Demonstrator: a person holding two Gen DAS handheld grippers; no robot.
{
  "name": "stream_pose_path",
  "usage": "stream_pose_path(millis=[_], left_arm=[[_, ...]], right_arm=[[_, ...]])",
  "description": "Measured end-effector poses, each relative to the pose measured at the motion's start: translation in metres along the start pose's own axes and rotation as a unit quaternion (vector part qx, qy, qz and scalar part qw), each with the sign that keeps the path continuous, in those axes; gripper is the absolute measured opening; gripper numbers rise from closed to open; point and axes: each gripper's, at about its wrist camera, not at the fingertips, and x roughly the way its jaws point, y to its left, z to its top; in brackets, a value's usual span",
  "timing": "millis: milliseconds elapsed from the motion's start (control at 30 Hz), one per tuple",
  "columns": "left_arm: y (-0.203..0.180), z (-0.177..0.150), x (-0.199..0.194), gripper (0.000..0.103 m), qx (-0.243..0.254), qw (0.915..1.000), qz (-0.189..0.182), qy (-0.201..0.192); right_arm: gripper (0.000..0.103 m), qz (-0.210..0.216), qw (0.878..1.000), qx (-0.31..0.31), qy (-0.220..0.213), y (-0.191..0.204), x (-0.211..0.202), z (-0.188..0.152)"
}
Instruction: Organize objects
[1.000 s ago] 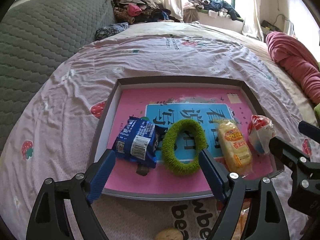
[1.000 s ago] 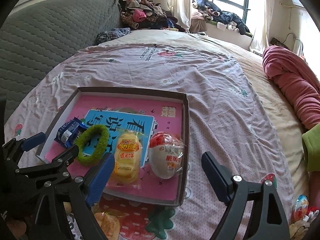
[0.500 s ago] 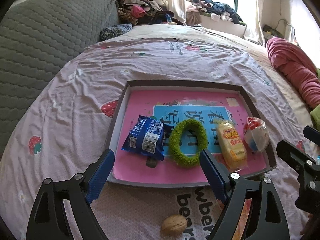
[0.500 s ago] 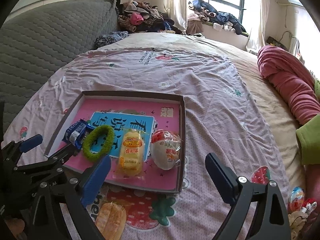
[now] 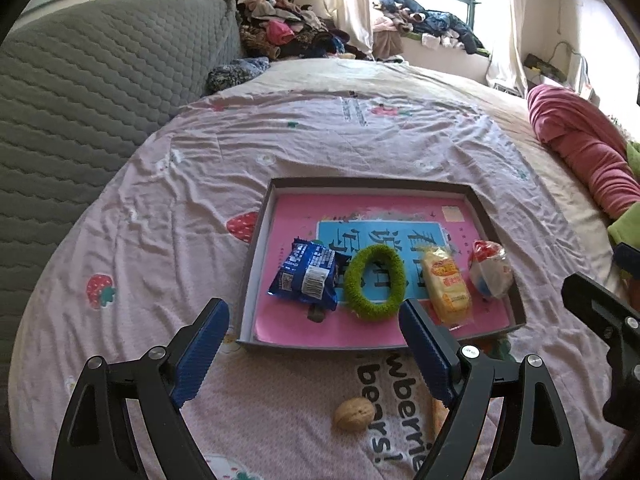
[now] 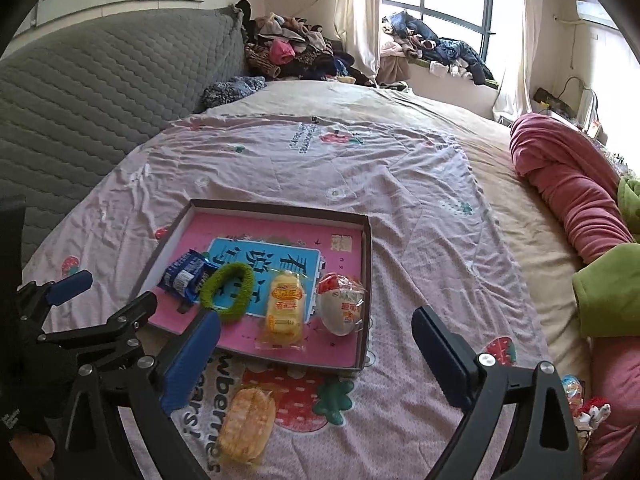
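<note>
A shallow grey box with a pink floor (image 5: 256, 264) (image 6: 366, 280) lies on the bed. In it sit a blue snack packet (image 5: 306, 280) (image 6: 185, 276), a green fuzzy ring (image 5: 374, 282) (image 6: 228, 290), a yellow bread packet (image 5: 446, 286) (image 6: 285, 306) and a red-and-white wrapped egg (image 5: 490, 268) (image 6: 342, 304). My left gripper (image 5: 314, 354) hangs open and empty above the box's near edge. My right gripper (image 6: 316, 354) is open and empty near the box's front right corner. A walnut (image 5: 354, 414) and an orange bread packet (image 6: 246, 424) lie on the sheet in front of the box.
The pink strawberry-print sheet (image 5: 180, 208) covers the bed. A grey quilted headboard (image 5: 80, 92) stands at left. A rolled red blanket (image 6: 576, 188) and a green cloth (image 6: 608, 292) lie at right. Small wrapped toys (image 6: 576, 396) sit at the lower right. Clothes pile up at the window.
Both grippers have risen and drawn back from the box, which looks smaller and farther. The walnut and the orange bread packet have come into view. The right jaws stand wider.
</note>
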Motion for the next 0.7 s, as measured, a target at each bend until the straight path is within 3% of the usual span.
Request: stream_pose_path(millis=[700], left_arm=[[0.026,-0.017,-0.087,0.088,-0.009,0.9995,-0.013,-0.029]], right_arm=[[0.101,-0.001,1.000,-0.008,-0.021,0.030,-0.077,-0.012]])
